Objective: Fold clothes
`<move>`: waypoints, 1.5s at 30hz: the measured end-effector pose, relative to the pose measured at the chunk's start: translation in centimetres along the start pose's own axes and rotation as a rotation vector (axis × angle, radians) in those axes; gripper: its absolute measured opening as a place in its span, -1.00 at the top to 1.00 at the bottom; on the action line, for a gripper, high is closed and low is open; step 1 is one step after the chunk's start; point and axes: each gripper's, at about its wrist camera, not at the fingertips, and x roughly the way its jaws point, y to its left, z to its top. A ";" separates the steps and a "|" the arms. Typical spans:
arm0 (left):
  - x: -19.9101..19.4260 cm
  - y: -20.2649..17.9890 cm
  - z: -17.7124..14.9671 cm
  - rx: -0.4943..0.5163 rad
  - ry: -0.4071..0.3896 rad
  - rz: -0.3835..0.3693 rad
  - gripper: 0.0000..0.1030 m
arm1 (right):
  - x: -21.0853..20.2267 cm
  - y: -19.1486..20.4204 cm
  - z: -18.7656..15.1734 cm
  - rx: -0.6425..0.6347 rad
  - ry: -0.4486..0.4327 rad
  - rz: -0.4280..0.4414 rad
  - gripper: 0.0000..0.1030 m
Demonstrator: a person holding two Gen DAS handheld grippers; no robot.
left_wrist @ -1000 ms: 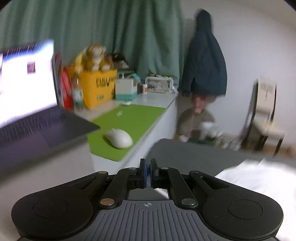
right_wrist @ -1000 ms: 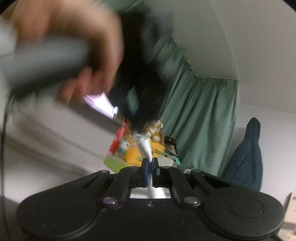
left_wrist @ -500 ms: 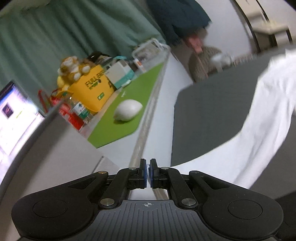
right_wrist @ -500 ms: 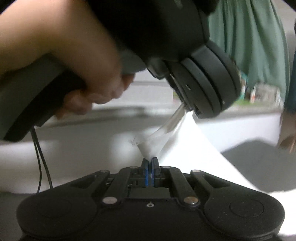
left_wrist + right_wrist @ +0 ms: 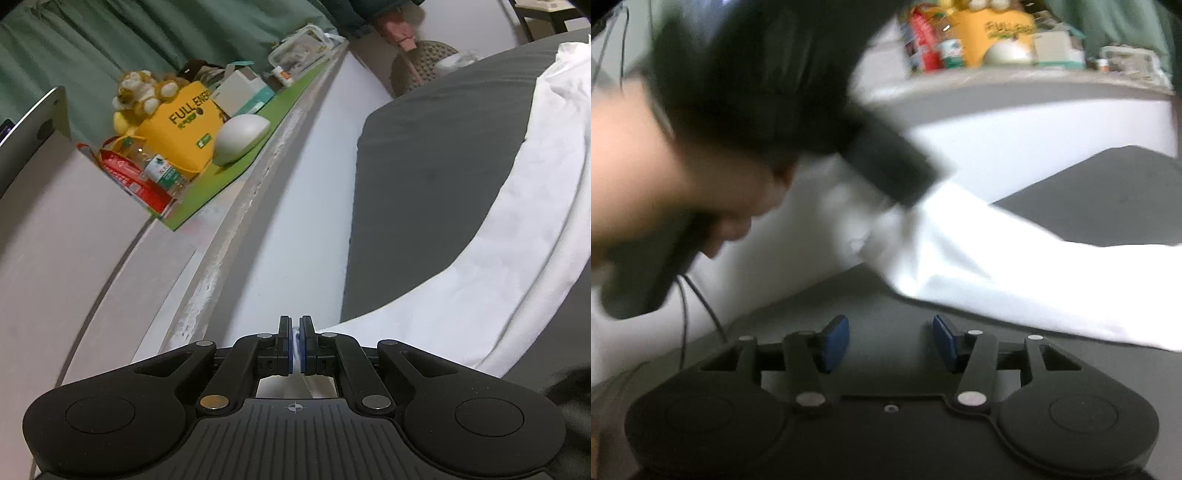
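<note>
On the dark grey bed surface (image 5: 424,147), beside a white desk (image 5: 280,206), lay a white garment (image 5: 498,240), stretched from the far edge toward the near corner. The left gripper (image 5: 295,345) was clamped on its near end. The right gripper (image 5: 890,341) stood wide apart, holding nothing, just short of the garment's edge.

A plain white cloth garment (image 5: 498,236) lies on a dark grey bed cover (image 5: 436,147). A yellow box with green lettering (image 5: 184,129) stands on a bright green mat (image 5: 236,166) before pleated green curtains (image 5: 110,44).
</note>
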 end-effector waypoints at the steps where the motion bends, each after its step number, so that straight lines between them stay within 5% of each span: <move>1: 0.0 0.0 -0.2 -0.005 0.012 0.003 0.95 | -2.0 -1.5 -0.1 0.038 0.012 -0.024 -0.11; 5: -0.5 -0.3 -1.1 -0.015 0.060 0.002 0.69 | -10.6 -8.7 -0.3 0.197 0.022 -0.146 -0.44; 7: -1.6 -0.3 -1.3 -0.046 0.050 -0.002 0.24 | -15.4 -12.9 -0.8 0.246 -0.003 -0.222 -0.44; 9: -3.5 0.4 -1.5 -0.110 0.009 -0.024 -0.54 | -19.7 -17.3 -1.2 0.272 -0.031 -0.330 -0.44; 14: -9.0 0.7 0.0 -0.209 -0.105 -0.161 -0.59 | -31.4 -24.4 -4.8 0.334 -0.108 -0.618 -0.61; 19: -14.3 -3.4 3.5 -0.293 -0.216 -0.425 -0.77 | -38.9 -28.3 -10.7 0.434 -0.153 -0.822 -0.72; 20: -15.3 -4.7 4.4 -0.301 -0.240 -0.463 -0.90 | -39.7 -28.5 -11.4 0.442 -0.165 -0.829 -0.72; 24: -18.6 -10.6 7.1 -0.318 -0.281 -0.607 -0.93 | -41.3 -29.1 -13.1 0.431 -0.190 -0.842 -1.00; 27: -20.4 -15.2 7.4 -0.294 -0.220 -0.676 -0.93 | -42.1 -30.0 -14.3 0.420 -0.083 -0.782 -0.99; 32: -22.3 -19.4 3.7 -0.113 -0.022 -0.825 -0.92 | -42.8 -30.1 -16.5 0.492 0.170 -0.572 -0.54; 34: -23.1 -19.8 1.5 -0.033 0.035 -0.892 -0.92 | -43.6 -30.3 -18.0 0.576 0.220 -0.503 -0.37; 37: -23.4 -19.5 -0.4 0.009 0.093 -0.890 -0.91 | -43.8 -30.4 -19.4 0.662 0.268 -0.426 -0.04; 41: -22.1 -19.1 -1.6 -0.047 0.184 -0.906 -0.27 | -42.8 -29.6 -19.9 0.664 0.306 -0.412 -0.03; 45: -21.4 -19.8 -2.7 -0.059 0.198 -0.915 -0.21 | -41.6 -28.5 -19.8 0.626 0.321 -0.441 0.11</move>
